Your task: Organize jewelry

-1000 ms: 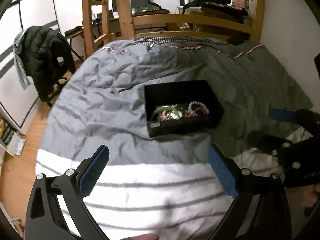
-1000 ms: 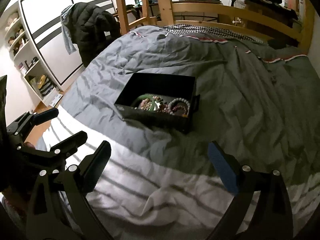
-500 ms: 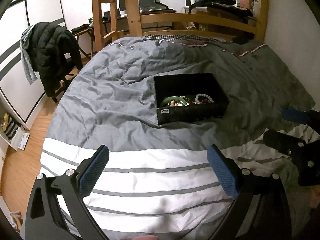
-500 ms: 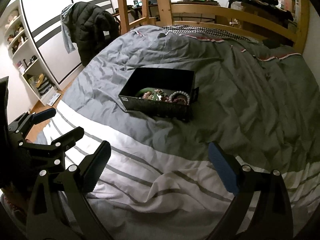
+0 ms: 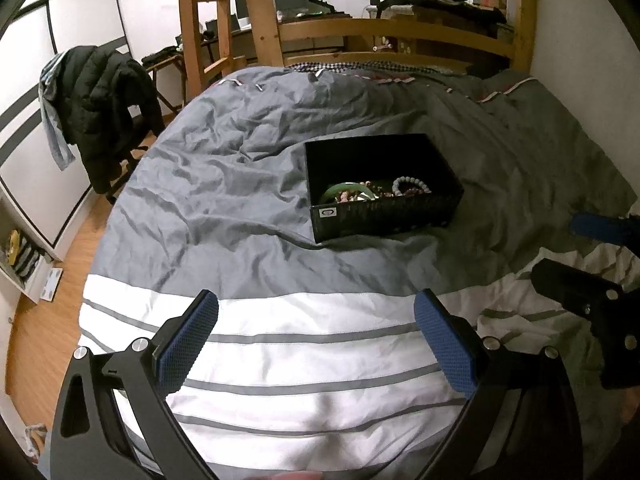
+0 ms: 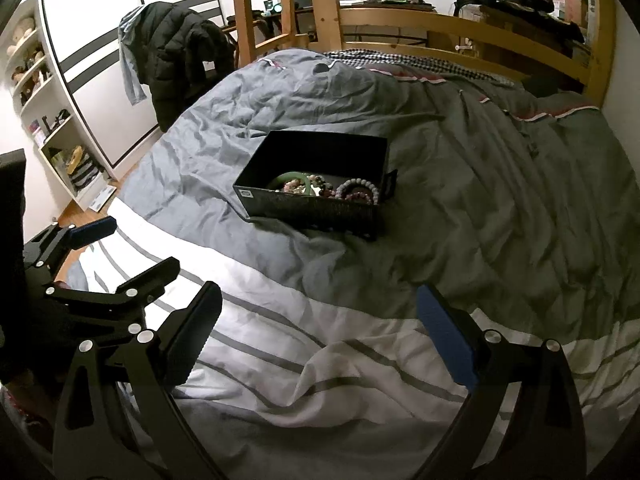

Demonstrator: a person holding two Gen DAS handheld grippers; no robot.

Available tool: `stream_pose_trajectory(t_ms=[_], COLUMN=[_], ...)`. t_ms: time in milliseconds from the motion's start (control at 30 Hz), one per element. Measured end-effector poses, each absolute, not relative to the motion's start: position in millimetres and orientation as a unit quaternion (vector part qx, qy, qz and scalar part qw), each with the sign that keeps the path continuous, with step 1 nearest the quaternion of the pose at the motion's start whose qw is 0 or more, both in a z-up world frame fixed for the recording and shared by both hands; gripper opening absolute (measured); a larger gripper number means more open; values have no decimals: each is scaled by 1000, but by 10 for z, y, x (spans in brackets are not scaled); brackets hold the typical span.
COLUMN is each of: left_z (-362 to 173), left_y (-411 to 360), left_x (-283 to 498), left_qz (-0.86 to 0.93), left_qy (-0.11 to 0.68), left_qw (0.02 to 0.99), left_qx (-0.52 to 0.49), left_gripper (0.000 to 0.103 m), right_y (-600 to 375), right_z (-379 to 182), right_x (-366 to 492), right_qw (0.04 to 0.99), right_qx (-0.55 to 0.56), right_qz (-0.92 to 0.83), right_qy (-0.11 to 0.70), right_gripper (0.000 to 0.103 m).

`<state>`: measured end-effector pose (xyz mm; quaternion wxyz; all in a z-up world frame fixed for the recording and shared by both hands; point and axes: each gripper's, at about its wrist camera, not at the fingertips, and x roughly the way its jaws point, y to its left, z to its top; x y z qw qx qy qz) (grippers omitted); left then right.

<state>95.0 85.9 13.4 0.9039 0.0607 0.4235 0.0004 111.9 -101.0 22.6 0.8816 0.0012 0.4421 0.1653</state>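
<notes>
A black open box (image 5: pixel 384 216) (image 6: pixel 312 210) rests on the grey duvet in the middle of the bed. Inside lie a green bangle (image 5: pixel 344 190) (image 6: pixel 292 179), a pale bead bracelet (image 5: pixel 410 184) (image 6: pixel 358 186) and a tangle of darker beads. My left gripper (image 5: pixel 316 340) hangs open over the white striped part of the duvet, well short of the box, nothing between its blue pads. My right gripper (image 6: pixel 320 332) is open too, likewise short of the box. Each gripper shows at the edge of the other's view: the right gripper (image 5: pixel 588 264), the left gripper (image 6: pixel 124 248).
The bed has a wooden frame (image 5: pixel 384 36) with a ladder (image 6: pixel 260 12) at the far end. A chair with a dark jacket (image 5: pixel 100 104) stands left of the bed. White shelves (image 6: pixel 52 120) line the left wall. Wooden floor (image 5: pixel 52 280) borders the bed's left side.
Both grippers have drawn back and risen from the box, which now looks farther away. Both stay open and empty.
</notes>
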Motion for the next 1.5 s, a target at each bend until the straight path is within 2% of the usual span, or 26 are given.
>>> stream_pose_trajectory(t_ms=[1500], left_z=[98], left_y=[858], left_x=[968], left_qz=[0], left_qy=[428], left_qw=[902], left_qx=[60], left_gripper=[97], right_y=[-1015], right_z=[176], right_x=[1141], right_qw=[881], right_qx=[11], right_qz=[161], right_qy=[445], right_gripper=[96])
